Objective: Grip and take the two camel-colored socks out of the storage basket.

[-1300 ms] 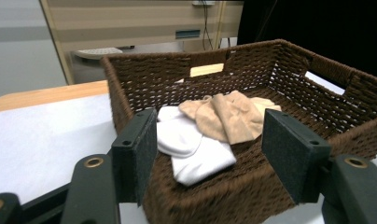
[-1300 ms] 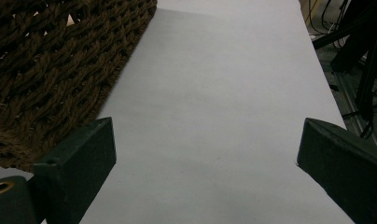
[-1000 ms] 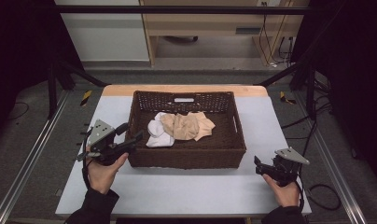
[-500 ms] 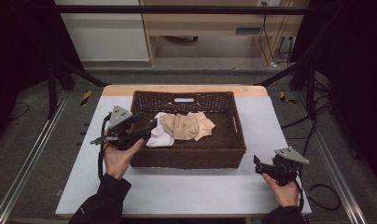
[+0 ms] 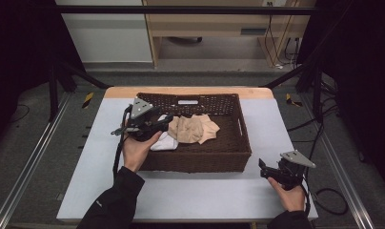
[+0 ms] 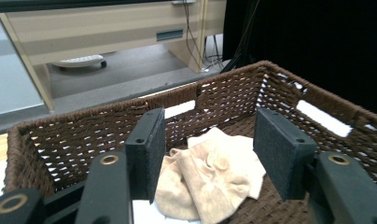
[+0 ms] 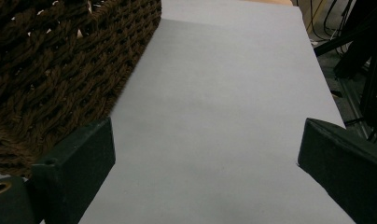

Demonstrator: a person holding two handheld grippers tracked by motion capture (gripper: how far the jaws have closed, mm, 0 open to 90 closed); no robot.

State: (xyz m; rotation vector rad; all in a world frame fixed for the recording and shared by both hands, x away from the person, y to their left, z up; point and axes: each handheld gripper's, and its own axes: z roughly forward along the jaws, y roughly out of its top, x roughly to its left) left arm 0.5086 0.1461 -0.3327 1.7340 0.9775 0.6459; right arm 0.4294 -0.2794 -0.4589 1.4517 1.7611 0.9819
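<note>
Beige cloth (image 6: pixel 210 179) in basket (image 5: pixel 228 155), no label legible; left tool (image 6: pixel 207 154) closing, nothing gripped; right tool (image 7: pixel 205 154) wide at five o'clock.

No legible text, brand, number or sign anywhere I look. The white label strip (image 5: pixel 187 101) on the far wall of the dark brown woven wicker basket (image 5: pixel 243 143) reads blank from here.

Right gripper (image 7: pixel 205 168) hangs low over the pale grey table (image 7: pixel 214 102), its two black jaws spread wide with nothing but bare tabletop between them. The dark brown wicker basket (image 7: pixel 60 60) sits at upper left, its woven wall just above the left-hand jaw. Cables (image 7: pixel 359 28) trail off the table's far right.
</note>
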